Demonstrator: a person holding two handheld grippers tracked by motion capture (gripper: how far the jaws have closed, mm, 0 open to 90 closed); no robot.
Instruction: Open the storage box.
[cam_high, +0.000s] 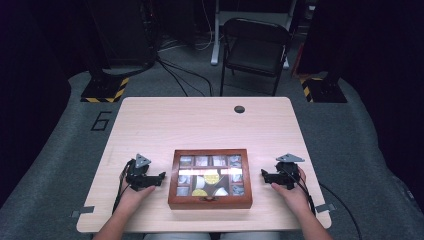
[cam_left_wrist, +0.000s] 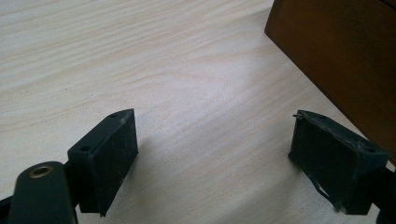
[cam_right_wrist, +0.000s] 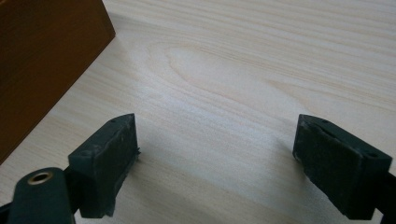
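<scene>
On pale wooden table (cam_high: 150, 125), near front edge: glass-lidded wooden box (cam_high: 210, 179), lid down | left of box: left gripper (cam_high: 161, 176), jaws wide apart, nothing between | right of box: right gripper (cam_high: 263, 173), jaws wide apart, nothing between | both just beside box, not touching

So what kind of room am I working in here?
It looks like a lab or recording studio rather than a home: a light wooden table stands on grey carpet with a painted floor number, hazard-striped stand bases, loose cables and a folding chair against dark surroundings.
</scene>
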